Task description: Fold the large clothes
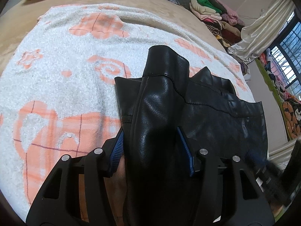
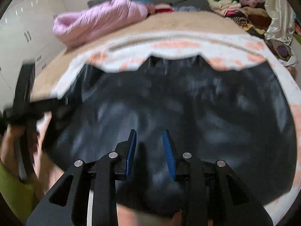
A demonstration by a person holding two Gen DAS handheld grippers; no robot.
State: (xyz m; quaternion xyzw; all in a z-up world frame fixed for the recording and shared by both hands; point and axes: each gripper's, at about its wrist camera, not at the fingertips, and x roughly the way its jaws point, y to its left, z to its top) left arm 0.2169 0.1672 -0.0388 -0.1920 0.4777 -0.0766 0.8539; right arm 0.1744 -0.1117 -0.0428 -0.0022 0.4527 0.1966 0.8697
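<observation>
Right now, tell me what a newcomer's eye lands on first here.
The black leather garment dominates: a fold of it rises between the left gripper fingers, the rest spread on the white-and-orange patterned blanket. In the blurred right wrist view, the right gripper hangs open over it. A pink puffy coat lies at the bed's far edge.

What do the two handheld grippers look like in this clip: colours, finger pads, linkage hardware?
Both match. The left gripper and right gripper have matte black linkage arms with slot-shaped cutouts, joined by round silver pivot pins. Each finger carries a blue ribbed pad. No markings or cables are readable. A bare hand shows blurred at the right view's left edge; no sleeve is visible.
</observation>
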